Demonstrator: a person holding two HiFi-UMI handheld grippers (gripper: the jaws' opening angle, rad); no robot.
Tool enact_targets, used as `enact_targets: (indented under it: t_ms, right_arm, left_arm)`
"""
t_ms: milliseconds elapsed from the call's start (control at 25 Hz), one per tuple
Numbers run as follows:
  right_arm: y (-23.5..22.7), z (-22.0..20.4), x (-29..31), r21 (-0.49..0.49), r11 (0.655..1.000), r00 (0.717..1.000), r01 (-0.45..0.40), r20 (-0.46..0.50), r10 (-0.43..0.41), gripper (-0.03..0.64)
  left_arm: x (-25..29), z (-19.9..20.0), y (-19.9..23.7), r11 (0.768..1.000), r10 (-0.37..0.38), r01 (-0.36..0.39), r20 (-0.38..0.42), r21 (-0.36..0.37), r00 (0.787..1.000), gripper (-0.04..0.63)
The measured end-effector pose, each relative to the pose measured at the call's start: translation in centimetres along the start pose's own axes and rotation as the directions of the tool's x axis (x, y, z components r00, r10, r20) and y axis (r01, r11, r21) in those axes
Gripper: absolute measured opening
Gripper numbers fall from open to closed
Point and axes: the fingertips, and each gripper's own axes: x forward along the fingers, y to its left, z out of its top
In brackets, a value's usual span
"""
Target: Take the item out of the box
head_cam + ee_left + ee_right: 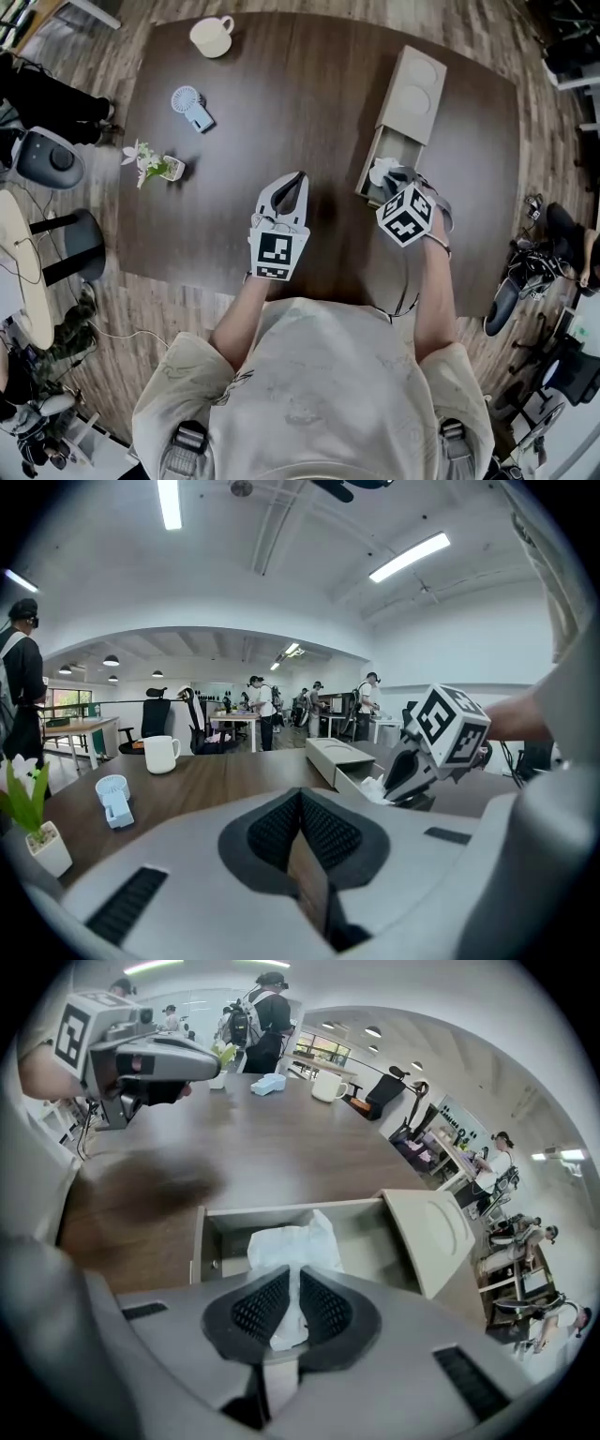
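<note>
Right gripper (295, 1288) grasps the white crumpled packet (286, 1241), reaching toward twelve o'clock inside the box (375, 1241). Left gripper (298, 180), clenched empty, sits at its nine.

We log: dark wood table (281, 103), rounded corners | far left: cream mug (212, 37), upright | nearer us: pale fan (192, 107), lying flat | left: small pot (155, 165) of white flowers | right: beige box (405, 112), tray slid out toward us | all well apart

item (382, 172) in box (412, 89) | box right on table (309, 122) | mug (212, 36), fan (193, 107) left
</note>
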Motion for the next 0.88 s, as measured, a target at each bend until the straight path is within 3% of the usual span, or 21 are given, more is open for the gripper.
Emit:
enact_targets:
  t_ms: [320,560,880]
  right_arm:
    - [-0.6,2.0,-4.6,0.069,0.991,0.988,0.116,0.096,-0.123,0.032]
    - [-1.8,4.1,-9.5,0.173,0.962,0.948,0.213,0.203,-0.246,0.032]
    - [-1.2,5.5,-15.1,0.274,0.919,0.893,0.284,0.274,-0.358,0.032]
  left_arm:
    - [-1.8,3.0,0.0,0.999,-0.017,0.014,0.081,0.033,0.997,0.002]
    - [-2.7,6.4,0.8,0.998,-0.033,0.024,0.166,0.055,0.986,0.002]
    - [-5.4,10.5,1.6,0.996,-0.042,0.021,0.251,0.086,0.967,0.002]
